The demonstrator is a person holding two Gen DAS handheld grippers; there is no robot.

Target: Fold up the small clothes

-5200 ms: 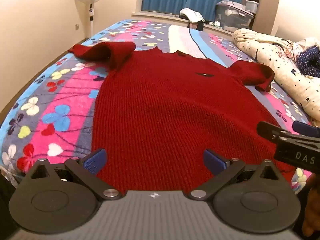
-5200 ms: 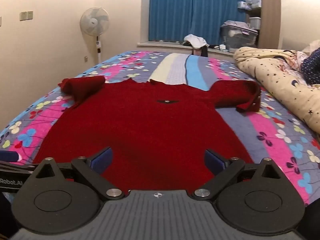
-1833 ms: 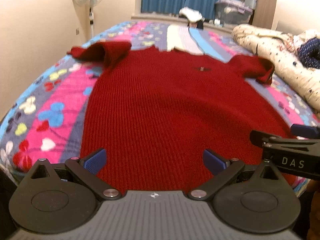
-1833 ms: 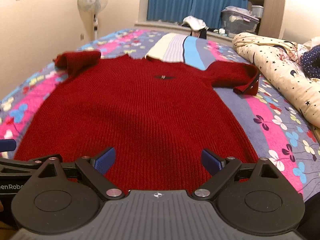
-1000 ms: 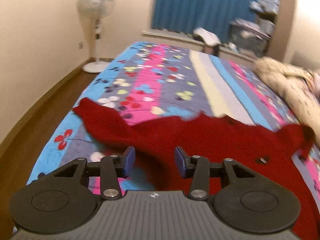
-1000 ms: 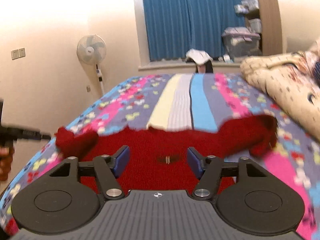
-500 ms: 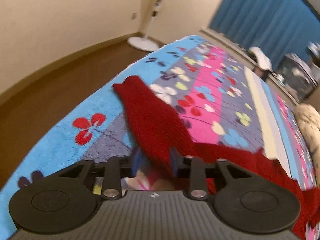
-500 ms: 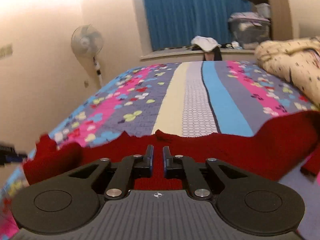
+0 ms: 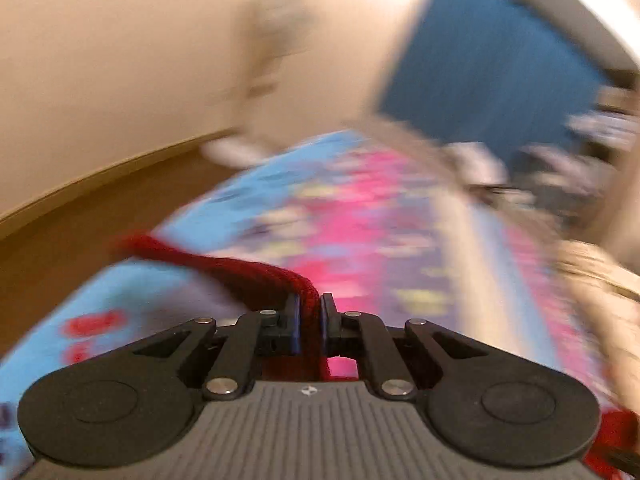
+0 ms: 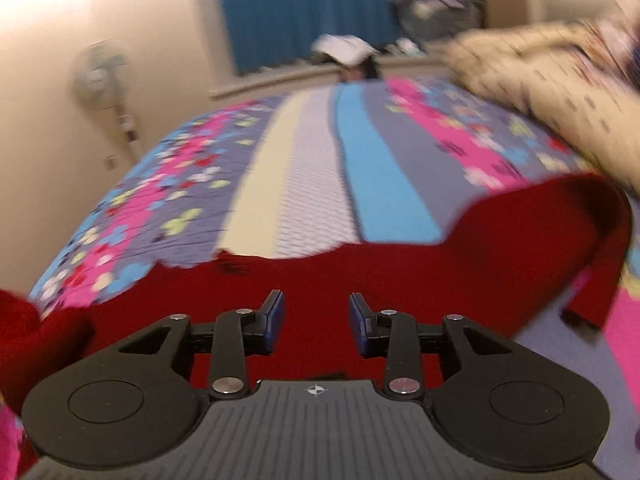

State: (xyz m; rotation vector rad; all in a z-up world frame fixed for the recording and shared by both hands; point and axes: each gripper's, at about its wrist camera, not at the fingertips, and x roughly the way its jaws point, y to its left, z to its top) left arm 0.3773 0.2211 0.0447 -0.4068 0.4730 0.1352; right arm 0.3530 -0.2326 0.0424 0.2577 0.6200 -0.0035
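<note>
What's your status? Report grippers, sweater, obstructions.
Left gripper just closed, shut on red sweater sleeve. Right gripper just reopened, over sweater's collar end, nothing gripped. Sweater lies on floral bedspread. No obstruction seen.

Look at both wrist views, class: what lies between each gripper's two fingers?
Left wrist view: the left gripper has just closed on the red sweater's sleeve. Right wrist view: the right gripper has just reopened; its pads are apart above the red sweater.

Both cams are riding low over the bed (image 10: 304, 168), each looking forward and slightly down along its own hand-held gripper. The left one is sitting close by the bed's left edge, tilted and blurry, facing the blue curtain (image 9: 480, 60). The right one is facing the curtain squarely. Both are sharing the red sweater (image 10: 400, 272), bedspread and curtain.
</note>
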